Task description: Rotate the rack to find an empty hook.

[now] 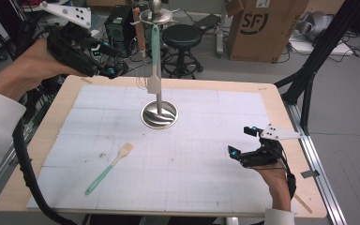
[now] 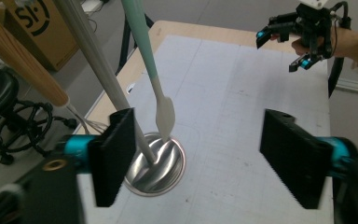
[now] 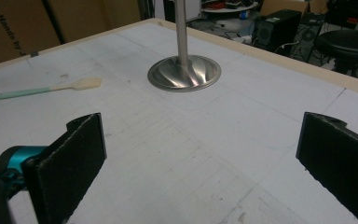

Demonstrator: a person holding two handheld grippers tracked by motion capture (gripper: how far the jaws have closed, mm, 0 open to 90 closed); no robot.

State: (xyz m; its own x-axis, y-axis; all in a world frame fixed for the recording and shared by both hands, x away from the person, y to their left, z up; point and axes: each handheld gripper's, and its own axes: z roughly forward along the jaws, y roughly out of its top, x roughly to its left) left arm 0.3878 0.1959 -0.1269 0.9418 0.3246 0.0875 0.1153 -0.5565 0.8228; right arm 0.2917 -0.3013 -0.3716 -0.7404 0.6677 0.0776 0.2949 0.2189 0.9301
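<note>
A steel utensil stand (image 1: 159, 114) rises from a round base at the mat's far middle. From its top hang a teal-handled spatula (image 1: 154, 70) with a cream blade and a wooden-handled utensil (image 1: 139, 33). A second teal spatula (image 1: 108, 168) lies flat on the mat at front left. My left gripper (image 1: 114, 71) is raised over the table's far left corner, open, with nothing between its jaws. It looks at the stand's base (image 2: 163, 163) and the hanging spatula (image 2: 161, 100). My right gripper (image 1: 240, 140) rests low at the right, open and empty, facing the stand (image 3: 184, 73) and the lying spatula (image 3: 46, 88).
A white gridded mat (image 1: 206, 154) covers most of the wooden table (image 1: 288, 122). Behind the table stand a black stool (image 1: 182, 37), a cardboard box (image 1: 262, 28) and electronics. A black frame leg (image 1: 309, 79) runs along the right edge.
</note>
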